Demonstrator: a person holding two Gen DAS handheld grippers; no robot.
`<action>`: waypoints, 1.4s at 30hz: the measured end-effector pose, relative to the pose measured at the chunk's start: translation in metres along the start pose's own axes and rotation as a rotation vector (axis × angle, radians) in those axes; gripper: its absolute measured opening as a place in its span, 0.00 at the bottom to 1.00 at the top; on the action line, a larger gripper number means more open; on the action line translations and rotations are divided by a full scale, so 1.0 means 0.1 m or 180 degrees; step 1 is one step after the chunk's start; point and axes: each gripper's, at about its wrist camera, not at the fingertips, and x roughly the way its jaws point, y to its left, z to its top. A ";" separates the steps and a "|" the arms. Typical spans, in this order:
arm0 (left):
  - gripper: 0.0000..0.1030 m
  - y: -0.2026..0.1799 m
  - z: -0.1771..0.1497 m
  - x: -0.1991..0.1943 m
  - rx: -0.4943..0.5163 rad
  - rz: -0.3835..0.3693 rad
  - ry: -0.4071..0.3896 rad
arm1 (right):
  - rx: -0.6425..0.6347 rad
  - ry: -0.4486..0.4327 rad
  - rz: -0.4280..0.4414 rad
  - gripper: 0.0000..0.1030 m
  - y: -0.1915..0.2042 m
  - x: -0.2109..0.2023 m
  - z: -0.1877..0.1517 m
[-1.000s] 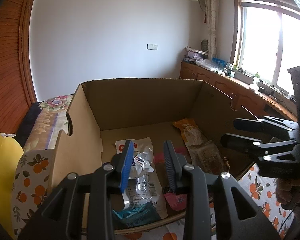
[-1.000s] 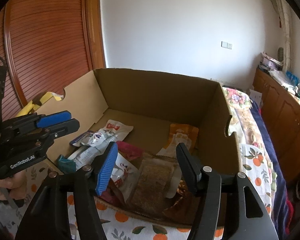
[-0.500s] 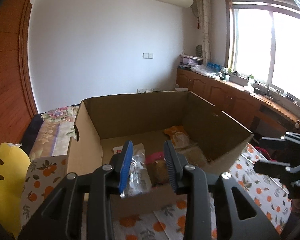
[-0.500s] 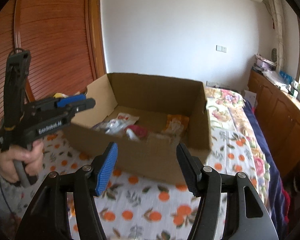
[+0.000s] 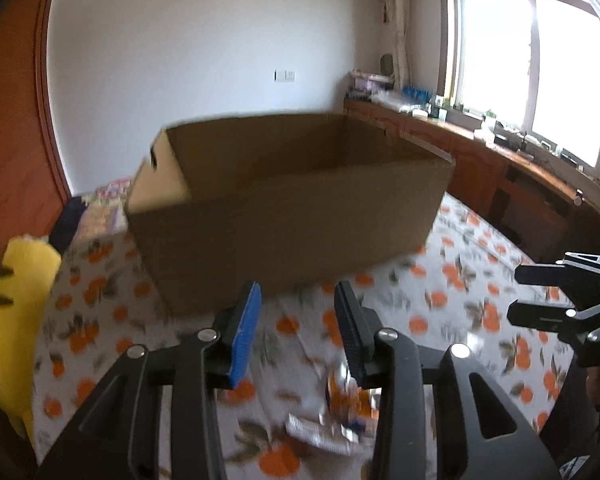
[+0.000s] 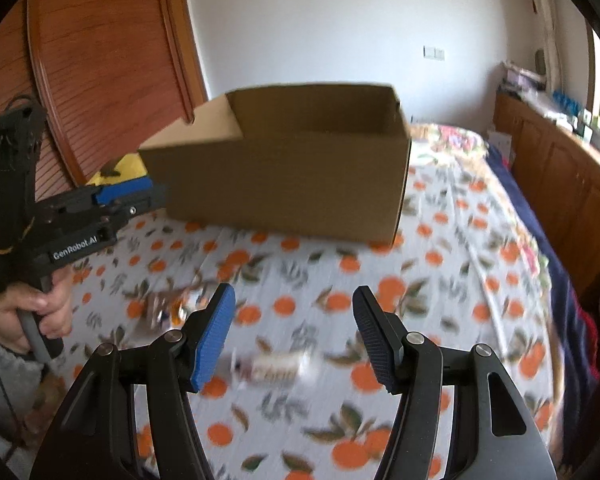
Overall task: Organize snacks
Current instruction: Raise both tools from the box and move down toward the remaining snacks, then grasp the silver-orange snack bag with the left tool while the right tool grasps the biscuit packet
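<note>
An open cardboard box (image 5: 292, 216) stands on the orange-patterned cloth; it also shows in the right wrist view (image 6: 284, 184), its inside hidden. My left gripper (image 5: 296, 336) is open and empty, low over the cloth in front of the box, with a blurred snack packet (image 5: 340, 420) just beneath it. My right gripper (image 6: 296, 336) is open and empty; a blurred snack packet (image 6: 272, 368) lies between its fingers on the cloth, another packet (image 6: 172, 308) to its left. The left gripper (image 6: 100, 208) shows at the left of the right wrist view, the right gripper (image 5: 556, 296) at the right of the left wrist view.
A yellow cushion (image 5: 8, 320) lies at the left. Wooden cabinets (image 5: 500, 176) run under the window on the right. A wooden sliding door (image 6: 100, 72) stands behind the box. The patterned cloth (image 6: 440, 280) spreads right of the box.
Both grippers have pulled back from above the box and dropped low over the cloth. The box contents are out of sight; loose packets on the cloth have come into view.
</note>
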 end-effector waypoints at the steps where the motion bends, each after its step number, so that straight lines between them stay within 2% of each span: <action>1: 0.37 0.00 -0.07 0.01 -0.0019 0.0006 0.0045 | 0.0016 0.0024 0.0002 0.61 0.01 0.00 -0.06; 7: 0.37 -0.06 -0.36 0.04 -0.0019 0.0034 0.0296 | 0.0092 0.0156 0.0042 0.60 0.05 0.02 -0.35; 14: 0.37 -0.09 -0.50 0.01 -0.0021 0.0053 0.0367 | 0.0245 0.0296 0.0155 0.59 0.03 0.12 -0.55; 20: 0.37 -0.06 -0.59 0.07 -0.0061 0.0101 0.0409 | 0.0334 0.0365 0.0234 0.59 0.02 0.21 -0.59; 31: 0.37 -0.10 -0.64 0.09 -0.0044 0.0131 0.0426 | 0.0299 0.0369 0.0267 0.57 0.04 0.43 -0.42; 33: 0.37 -0.13 -0.63 0.09 -0.0001 0.0126 0.0423 | 0.0237 0.0382 0.0214 0.54 0.06 0.47 -0.41; 36: 0.39 -0.15 -0.63 0.10 0.0046 0.0118 0.0435 | 0.0061 0.0455 0.0034 0.43 0.08 0.53 -0.42; 38: 0.42 -0.16 -0.62 0.10 0.0079 0.0095 0.0451 | -0.0083 0.0451 -0.0076 0.25 0.08 0.55 -0.42; 40: 0.44 -0.18 -0.60 0.11 0.0109 0.0081 0.0465 | -0.0111 0.0478 -0.0054 0.21 0.00 0.55 -0.40; 42: 0.47 -0.19 -0.57 0.10 0.0101 0.0017 0.0476 | -0.0153 0.0471 -0.0060 0.21 -0.06 0.56 -0.38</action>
